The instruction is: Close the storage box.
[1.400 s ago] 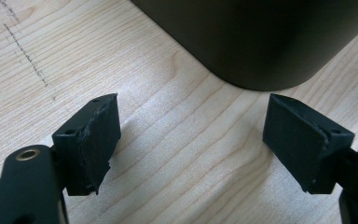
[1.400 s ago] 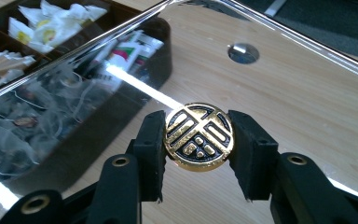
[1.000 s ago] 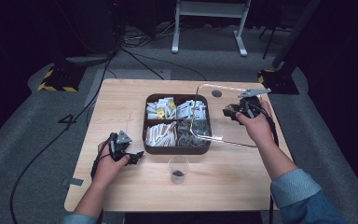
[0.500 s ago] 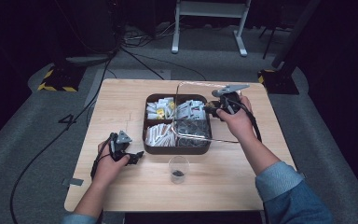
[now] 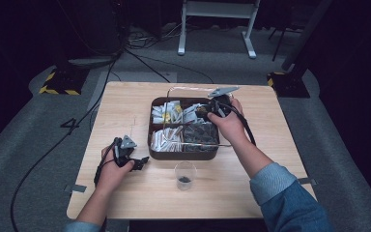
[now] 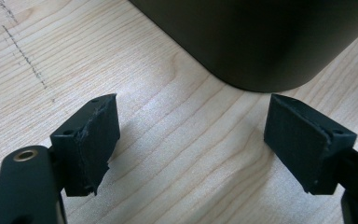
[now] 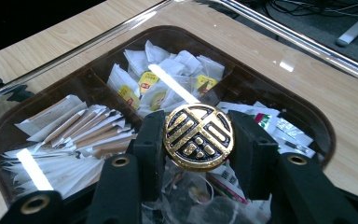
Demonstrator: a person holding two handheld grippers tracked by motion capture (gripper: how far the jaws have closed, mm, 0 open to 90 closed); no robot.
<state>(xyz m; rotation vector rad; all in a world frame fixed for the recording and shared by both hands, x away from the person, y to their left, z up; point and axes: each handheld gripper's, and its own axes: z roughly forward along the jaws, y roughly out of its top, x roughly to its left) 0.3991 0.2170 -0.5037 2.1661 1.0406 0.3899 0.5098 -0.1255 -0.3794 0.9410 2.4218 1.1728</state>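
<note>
Lid knob (image 7: pixel 198 136): gold-patterned disc, clamped between right gripper (image 7: pixel 198 140) jaws.
Clear lid (image 7: pixel 279 60): over the compartment box (image 5: pixel 183 153).
Left gripper (image 6: pixel 191 144): jaws apart, nothing between, resting on table (image 6: pixel 168 140).

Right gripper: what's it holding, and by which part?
The right gripper holds the clear lid by its round gold knob, one jaw on each side, over the box. The left gripper is open, holding nothing.

The right tool (image 5: pixel 211 107) is carrying the clear lid (image 5: pixel 200 116) by its gold knob (image 7: pixel 198 136) — sliding in over the compartment box (image 5: pixel 183 153).
</note>
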